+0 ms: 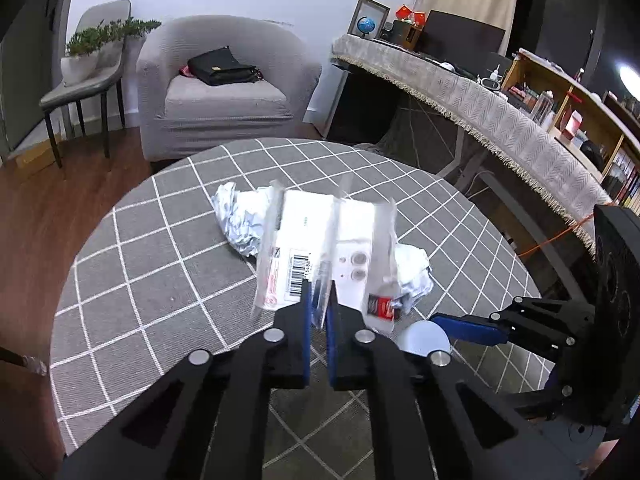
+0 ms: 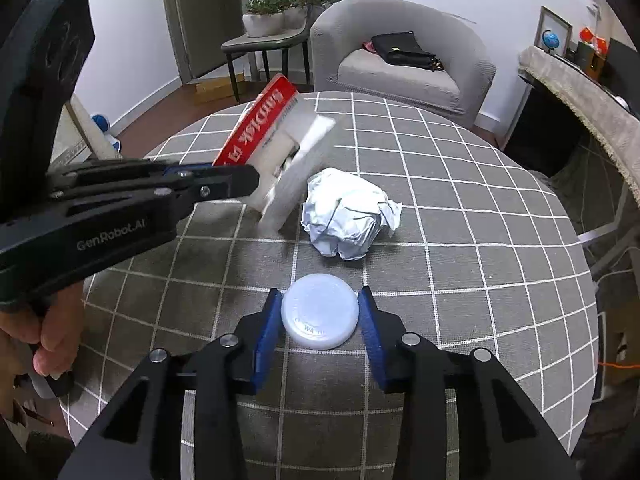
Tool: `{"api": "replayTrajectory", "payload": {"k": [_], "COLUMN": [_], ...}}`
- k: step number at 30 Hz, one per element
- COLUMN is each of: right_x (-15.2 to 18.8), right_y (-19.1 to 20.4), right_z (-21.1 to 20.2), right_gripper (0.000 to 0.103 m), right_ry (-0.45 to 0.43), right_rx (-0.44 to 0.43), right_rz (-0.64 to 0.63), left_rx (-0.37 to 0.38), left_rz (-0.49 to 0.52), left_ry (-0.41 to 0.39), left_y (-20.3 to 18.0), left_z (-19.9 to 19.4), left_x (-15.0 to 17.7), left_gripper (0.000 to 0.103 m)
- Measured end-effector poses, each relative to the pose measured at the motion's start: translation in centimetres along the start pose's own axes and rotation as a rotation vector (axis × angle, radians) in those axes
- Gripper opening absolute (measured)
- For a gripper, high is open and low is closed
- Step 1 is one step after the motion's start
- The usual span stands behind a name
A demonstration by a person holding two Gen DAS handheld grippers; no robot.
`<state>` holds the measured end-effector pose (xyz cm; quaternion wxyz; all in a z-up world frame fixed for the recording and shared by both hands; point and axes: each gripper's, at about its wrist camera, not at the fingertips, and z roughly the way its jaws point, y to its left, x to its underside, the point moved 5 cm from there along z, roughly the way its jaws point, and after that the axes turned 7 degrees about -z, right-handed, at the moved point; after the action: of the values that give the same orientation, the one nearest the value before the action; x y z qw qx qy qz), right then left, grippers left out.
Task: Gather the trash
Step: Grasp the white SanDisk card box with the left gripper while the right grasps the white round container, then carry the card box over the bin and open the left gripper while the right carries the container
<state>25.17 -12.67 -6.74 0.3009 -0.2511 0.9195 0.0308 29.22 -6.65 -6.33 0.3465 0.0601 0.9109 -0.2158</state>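
Note:
My left gripper is shut on the lower edge of a clear plastic blister package with a red and white card, held tilted above the table. The right wrist view shows that package from the side, gripped by the left gripper. A crumpled white paper ball lies mid-table; two paper balls show behind the package. My right gripper is low over the cloth, its blue pads against both sides of a flat round white lid. The same lid shows in the left wrist view.
The round table has a grey checked cloth. Behind it stand a grey armchair with a black bag, a chair bearing potted plants and a long desk with a fringed cover. A person's hand holds the left gripper's handle.

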Motion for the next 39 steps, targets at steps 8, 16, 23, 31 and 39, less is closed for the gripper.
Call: {"api": "replayTrajectory", "payload": {"k": [8,16,23,31,39], "right_x": [0.4,-0.3,-1.1,-2.0,-4.4], "right_y": [-0.3,-1.1,1.5,3.8,7.4], "right_z": [-0.4,-4.1,-6.0,-6.7,-5.7], "right_gripper": [0.039,0.039,0.039,0.039,0.039], "right_ry": [0.007,-0.055,-0.06,-0.059,-0.069], "right_rx": [-0.012,-0.084,-0.158,-0.205,-0.246], "right_rz": [0.02,0.074,0.028,-0.015,-0.023], "left_rx": [-0.008,-0.056,-0.143,-0.208,-0.233], "left_rz": [0.021,0.036,0.024,-0.033,-0.082], "left_ry": [-0.025,-0.036,-0.075,-0.095,-0.11], "left_y": [-1.7,-3.4,-4.6,-2.3,2.9], "left_z": [-1.6,-3.1,-7.8,-13.0,-15.9], "left_x": [-0.2,0.7,2.3,2.4,3.8], "left_gripper": [0.002,0.002,0.002,0.002,0.002]}}
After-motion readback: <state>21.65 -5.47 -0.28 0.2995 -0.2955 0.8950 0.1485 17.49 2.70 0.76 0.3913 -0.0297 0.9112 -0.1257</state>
